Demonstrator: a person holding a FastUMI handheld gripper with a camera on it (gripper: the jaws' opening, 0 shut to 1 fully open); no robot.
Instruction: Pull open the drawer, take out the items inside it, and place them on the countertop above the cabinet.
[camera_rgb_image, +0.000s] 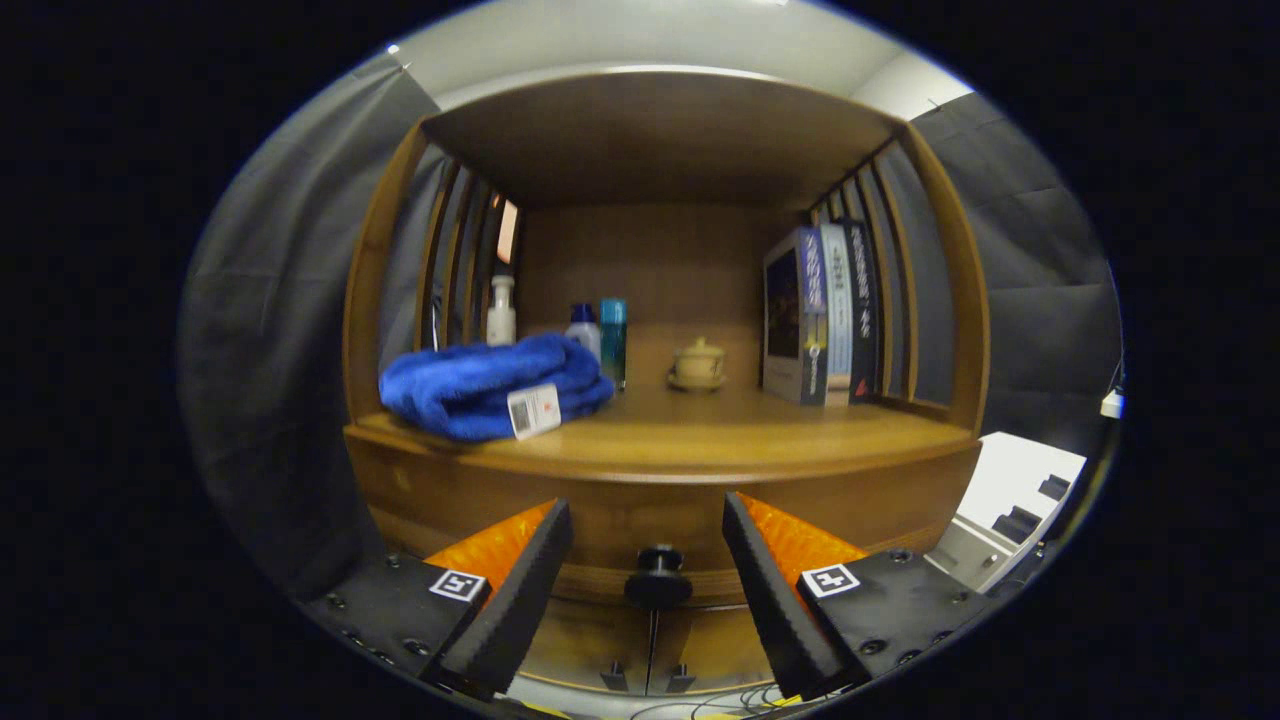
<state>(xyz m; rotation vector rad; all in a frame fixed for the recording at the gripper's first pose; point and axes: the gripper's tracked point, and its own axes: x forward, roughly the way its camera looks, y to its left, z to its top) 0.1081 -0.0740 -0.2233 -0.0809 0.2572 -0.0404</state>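
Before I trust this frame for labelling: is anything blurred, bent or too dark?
Gripper view: fisheye bows the cabinet's countertop edge; the blue towel is slightly soft; the shelf's upper recess is dim; the drawer knob sits sharp between the open hand-held gripper fingers.

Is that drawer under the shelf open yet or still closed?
Closed. The drawer front sits flush beneath the countertop; its knob lies between the open tongs, untouched.
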